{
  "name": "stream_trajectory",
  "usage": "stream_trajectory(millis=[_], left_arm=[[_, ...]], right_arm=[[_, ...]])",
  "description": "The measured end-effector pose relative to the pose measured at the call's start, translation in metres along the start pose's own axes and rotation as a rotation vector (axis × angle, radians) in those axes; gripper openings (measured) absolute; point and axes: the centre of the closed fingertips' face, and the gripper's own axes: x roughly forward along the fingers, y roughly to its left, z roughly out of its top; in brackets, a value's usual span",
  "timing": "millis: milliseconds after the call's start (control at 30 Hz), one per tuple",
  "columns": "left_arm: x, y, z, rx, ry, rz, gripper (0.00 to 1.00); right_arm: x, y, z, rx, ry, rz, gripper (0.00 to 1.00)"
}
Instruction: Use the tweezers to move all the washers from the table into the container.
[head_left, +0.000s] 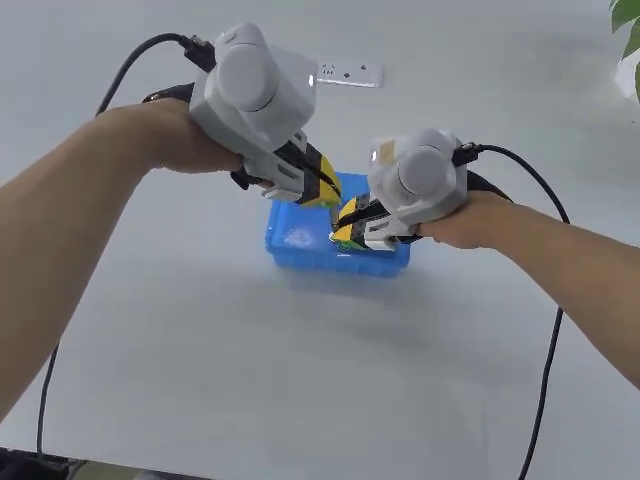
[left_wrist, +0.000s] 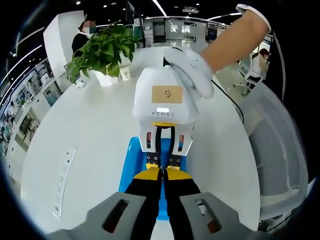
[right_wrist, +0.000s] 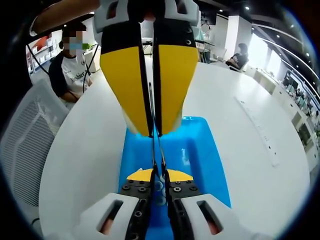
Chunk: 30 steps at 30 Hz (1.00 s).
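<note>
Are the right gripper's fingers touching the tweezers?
Touching. The right gripper view shows its fingers closed on the thin tweezers over the blue container.

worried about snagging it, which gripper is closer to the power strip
Left. The left gripper is over the far end of the container, toward the power strip; the right gripper is over its near side, farther from the strip.
</note>
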Motion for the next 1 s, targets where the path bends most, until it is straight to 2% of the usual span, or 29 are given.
stream_trajectory(millis=[233, 400, 800, 1000], left_arm=[[-0.015, -0.004, 0.009, 0.006, -0.014, 0.014, 0.05], [-0.025, -0.01, 0.015, 0.005, -0.026, 0.021, 0.05], [-0.041, -0.03, 0.024, 0.012, -0.041, 0.024, 0.05], [-0.04, -0.041, 0.022, 0.016, -0.038, 0.016, 0.05]], right_arm=[[-0.012, 0.003, 0.013, 0.003, -0.037, -0.022, 0.09], [-0.022, 0.012, 0.022, -0.001, -0.057, -0.034, 0.08], [-0.041, 0.03, 0.027, -0.028, -0.07, -0.051, 0.07], [-0.048, 0.043, 0.024, -0.043, -0.05, -0.044, 0.07]])
